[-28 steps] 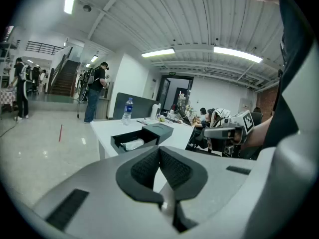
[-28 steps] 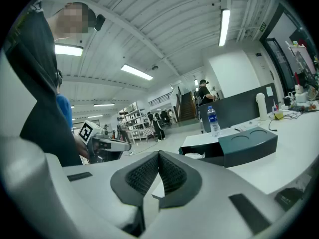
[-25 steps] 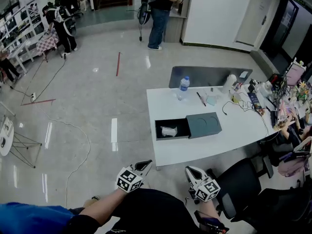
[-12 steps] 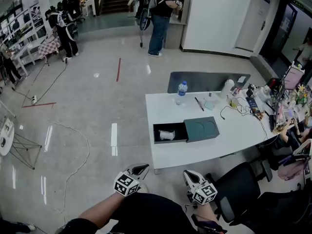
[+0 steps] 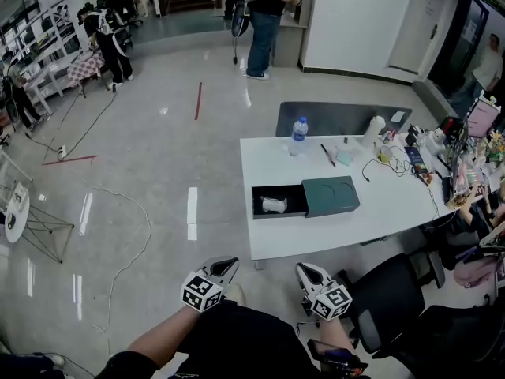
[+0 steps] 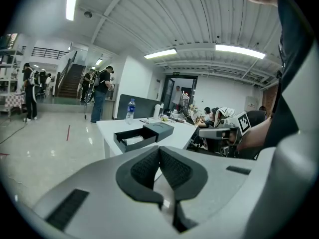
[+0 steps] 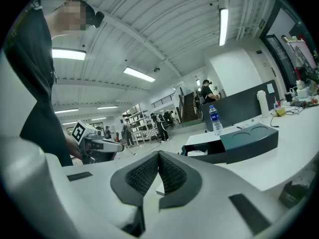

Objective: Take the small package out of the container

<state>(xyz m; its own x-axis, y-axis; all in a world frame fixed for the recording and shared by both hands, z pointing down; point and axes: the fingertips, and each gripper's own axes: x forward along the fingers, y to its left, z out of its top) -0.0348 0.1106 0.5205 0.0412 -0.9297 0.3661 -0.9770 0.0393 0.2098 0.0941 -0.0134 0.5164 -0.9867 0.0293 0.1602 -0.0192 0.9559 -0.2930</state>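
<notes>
A dark green container lies on the white table, its black drawer pulled out to the left. In the drawer rests the small white package. The same drawer and package show in the left gripper view, and the package shows in the right gripper view. My left gripper and right gripper are held close to my body, short of the table's near edge. Both are shut with nothing between the pads.
A water bottle, a pen, cables and desk clutter sit on the table's far side. A black office chair stands at the near right. People stand far off on the shiny floor. A white stand is at the left.
The view has shifted slightly, so the table sits a little higher and farther right in the frame. Both grippers stay shut near my body. The box and package have not moved.
</notes>
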